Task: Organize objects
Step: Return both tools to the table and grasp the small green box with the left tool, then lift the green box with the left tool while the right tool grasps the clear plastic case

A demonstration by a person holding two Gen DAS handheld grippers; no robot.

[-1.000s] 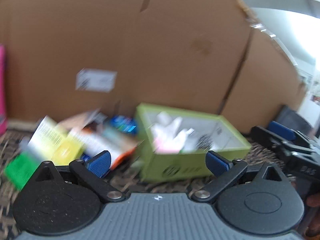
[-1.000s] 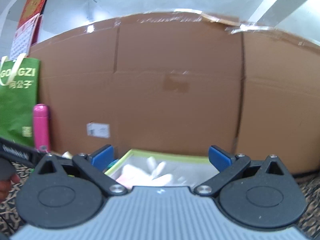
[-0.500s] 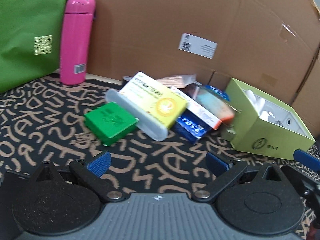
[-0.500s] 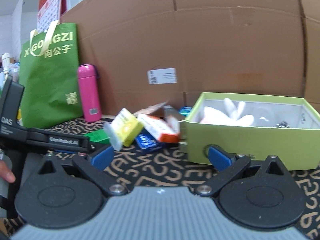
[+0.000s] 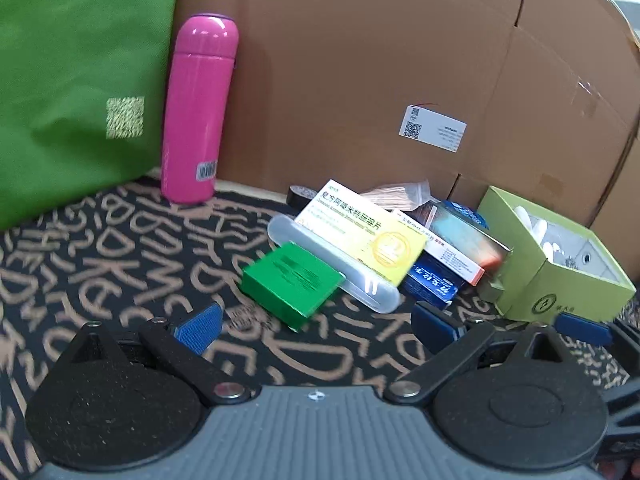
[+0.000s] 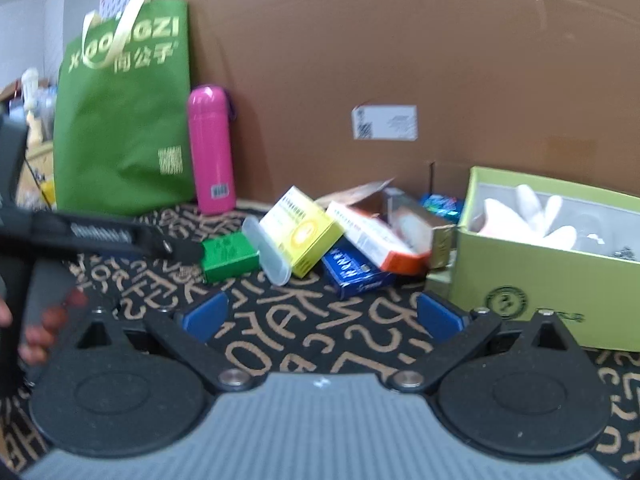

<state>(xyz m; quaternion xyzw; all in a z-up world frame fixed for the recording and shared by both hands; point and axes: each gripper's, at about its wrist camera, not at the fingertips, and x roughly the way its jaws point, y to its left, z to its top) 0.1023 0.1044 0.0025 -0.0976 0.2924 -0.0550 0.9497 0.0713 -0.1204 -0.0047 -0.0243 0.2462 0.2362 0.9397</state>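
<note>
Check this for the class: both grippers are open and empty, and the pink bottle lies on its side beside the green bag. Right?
One slip: the pink bottle stands upright beside the green bag, as the left wrist view shows. Both the left gripper and right gripper are open and empty.

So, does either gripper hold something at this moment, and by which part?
Nothing is held. The left gripper and the right gripper are both open, with only the patterned mat between their fingers.

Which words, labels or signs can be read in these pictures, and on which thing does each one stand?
"ZI" and "公子", tail of gold lettering partly hidden by a handle: green bag.
QR codes, not words: green bag, white label on the cardboard wall.
Barcode only: pink bottle.
Round logo, text unreadable: lime box.
Chinese print, too blurred: yellow box, blue box.
Blurred: lettering on the other tool.
</note>
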